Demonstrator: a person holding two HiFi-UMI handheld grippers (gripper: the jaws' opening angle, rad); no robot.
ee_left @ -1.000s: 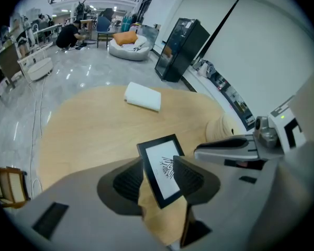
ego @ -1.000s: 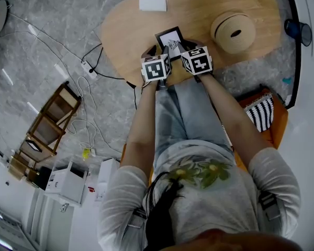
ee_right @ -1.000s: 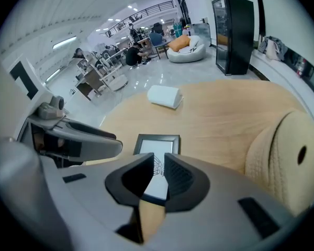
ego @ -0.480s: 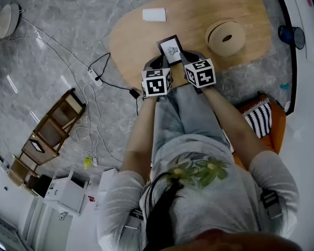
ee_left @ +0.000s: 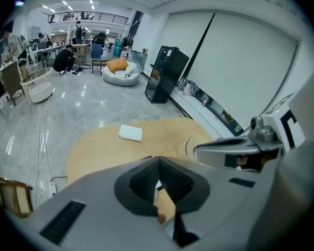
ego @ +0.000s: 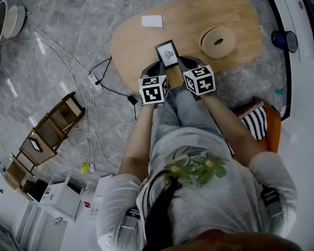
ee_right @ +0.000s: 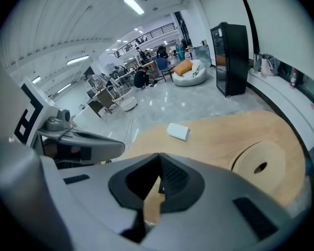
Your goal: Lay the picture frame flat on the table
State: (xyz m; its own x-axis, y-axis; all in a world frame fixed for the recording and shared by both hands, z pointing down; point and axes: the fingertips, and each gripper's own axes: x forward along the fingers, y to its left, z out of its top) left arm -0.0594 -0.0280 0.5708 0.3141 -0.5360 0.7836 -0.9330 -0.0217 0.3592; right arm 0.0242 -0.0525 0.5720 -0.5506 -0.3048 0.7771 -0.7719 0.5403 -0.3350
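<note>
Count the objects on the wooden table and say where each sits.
3. A white box at the far left edge; a picture frame in the middle, ahead of the left claw and right claw; a round tan roll to the right. Something small may hide beneath them.

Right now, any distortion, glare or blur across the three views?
Head view: sharp, wide-angle bends the table edge, picture frame tiny. Left gripper view: fisheye, dark corners, light reflections on the floor, near jaws soft. Right gripper view: same fisheye, jaws blurred.

Picture frame [ego: 167, 53] on table [ego: 131, 46], box [ego: 152, 21] behind it leftward, spool [ego: 216, 41] to its right.
</note>
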